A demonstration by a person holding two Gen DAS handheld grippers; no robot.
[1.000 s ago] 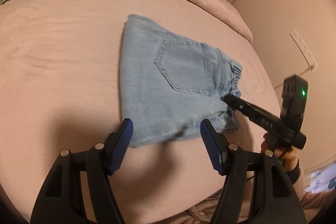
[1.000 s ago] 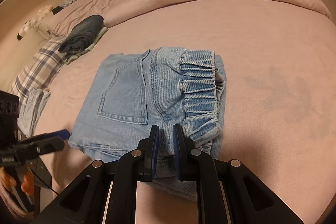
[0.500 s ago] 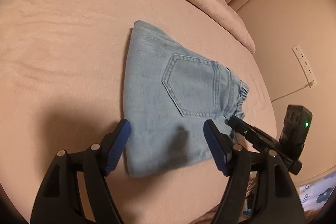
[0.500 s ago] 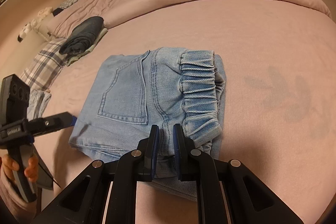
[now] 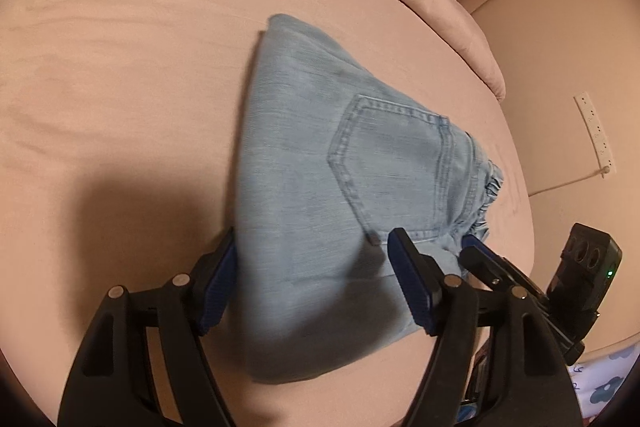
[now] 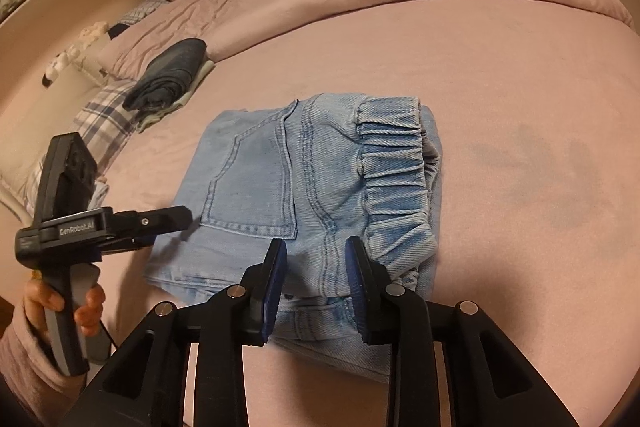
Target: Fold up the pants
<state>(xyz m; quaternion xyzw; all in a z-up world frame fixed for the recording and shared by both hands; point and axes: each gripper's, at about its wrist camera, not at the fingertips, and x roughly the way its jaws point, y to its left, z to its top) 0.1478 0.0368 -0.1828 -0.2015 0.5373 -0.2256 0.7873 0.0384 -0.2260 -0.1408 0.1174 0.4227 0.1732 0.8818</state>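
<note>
The folded pants [image 6: 304, 187] are lying flat on the pink bed [image 6: 500, 75]. The right gripper [image 6: 316, 279] has just been letting go, its jaws parting around the waistband edge. The left gripper [image 5: 316, 283], widening, is straddling the near fold, its fingers [image 5: 218, 279] pressing nothing.

Both grippers angle down at the folded pants [image 6: 320, 183]: left gripper [image 5: 320, 287] jaws widening, right gripper [image 6: 316, 283] jaws just parting astride the waist edge.
</note>
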